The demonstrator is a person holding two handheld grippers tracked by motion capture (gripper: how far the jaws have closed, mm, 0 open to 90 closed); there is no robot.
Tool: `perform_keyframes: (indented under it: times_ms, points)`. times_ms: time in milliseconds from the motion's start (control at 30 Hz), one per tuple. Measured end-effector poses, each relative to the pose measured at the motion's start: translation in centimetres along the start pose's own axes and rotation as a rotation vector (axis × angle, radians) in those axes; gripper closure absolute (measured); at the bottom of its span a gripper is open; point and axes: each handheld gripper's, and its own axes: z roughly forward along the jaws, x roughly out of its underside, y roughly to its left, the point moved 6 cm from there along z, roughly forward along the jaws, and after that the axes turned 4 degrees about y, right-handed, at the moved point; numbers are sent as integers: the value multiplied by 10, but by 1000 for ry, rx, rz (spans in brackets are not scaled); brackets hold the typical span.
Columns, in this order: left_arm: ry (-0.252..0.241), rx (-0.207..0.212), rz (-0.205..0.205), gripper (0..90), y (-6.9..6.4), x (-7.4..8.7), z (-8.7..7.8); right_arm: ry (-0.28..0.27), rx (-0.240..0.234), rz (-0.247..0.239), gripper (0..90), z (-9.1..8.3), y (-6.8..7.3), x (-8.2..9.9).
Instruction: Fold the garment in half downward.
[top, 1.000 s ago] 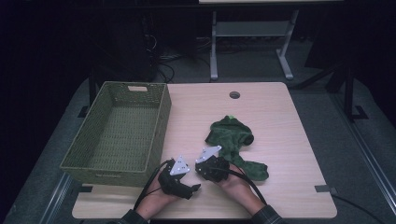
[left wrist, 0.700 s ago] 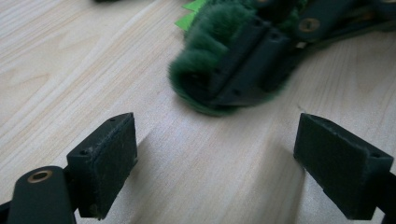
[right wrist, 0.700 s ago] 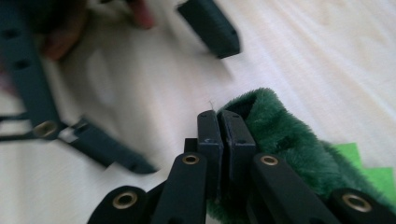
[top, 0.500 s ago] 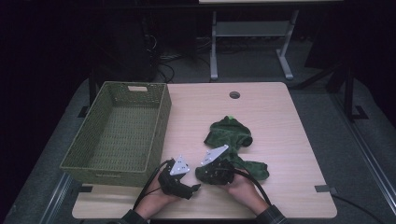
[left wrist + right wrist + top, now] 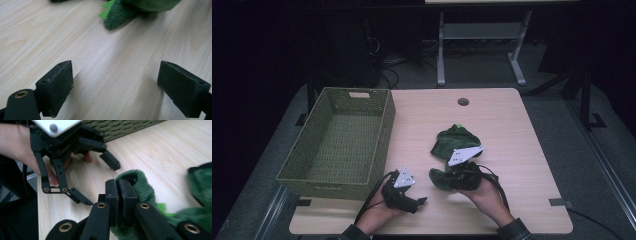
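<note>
Nearest the table's front edge: left gripper point(image 5: 419, 201) sat low on the wooden table point(image 5: 512, 120), jaws spread wide, nothing between them. In the left gripper view both pads point(image 5: 55, 85) had bare wood in the gap; the green plush cloth point(image 5: 130, 10) lay ahead of the jaws, well beyond the pads, not touching them.

Just to its right: right gripper point(image 5: 443, 176), jaws pressed together on a fold of the plush cloth point(image 5: 454, 145). The right gripper view showed the two pads point(image 5: 111, 192) closed flat against each other at the cloth's near edge, with green pile point(image 5: 140, 185) bulging around and past the pad on that view's right; whether fabric sat between the pads I couldn't tell. The left gripper point(image 5: 100, 180) sat just beyond, jaws open, tips near the cloth but apart from it.

Farther out: the rest of the cloth lay bunched mid-table. The woven green basket point(image 5: 337, 145) stood on the table's left side, well apart from the cloth.
</note>
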Motion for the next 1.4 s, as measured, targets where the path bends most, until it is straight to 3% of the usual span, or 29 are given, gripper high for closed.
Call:
perform_keyframes:
  times_ms: [133,333,500,633,833,967,1000,1133,1300,1333,1400]
  points:
    - [0,-3,6,125,1,0,0,-31,23,48,849,-17,-15,6]
    - [-1,-3,6,125,0,0,0,-34,61,93,827,-30,-31,21]
    - [0,-2,6,125,0,0,0,-17,100,119,806,-36,-42,31]
    - [3,-3,10,125,1,0,0,8,169,157,797,-44,-56,45]
    - [2,-4,9,126,1,0,0,62,204,171,797,-44,-63,58]
    - [-3,-5,7,126,1,0,0,2,205,157,866,-54,-60,47]
    - [-1,-4,5,126,0,0,0,-36,196,138,897,-57,-57,37]
    - [-1,-4,5,126,0,0,0,-43,185,121,898,-51,-54,25]
    - [2,-2,5,126,0,0,0,74,192,133,899,-18,-62,39]
    - [2,-2,5,126,0,0,0,74,192,133,899,-18,-62,39]
    - [2,-2,5,126,0,0,0,138,191,136,900,-5,-66,49]
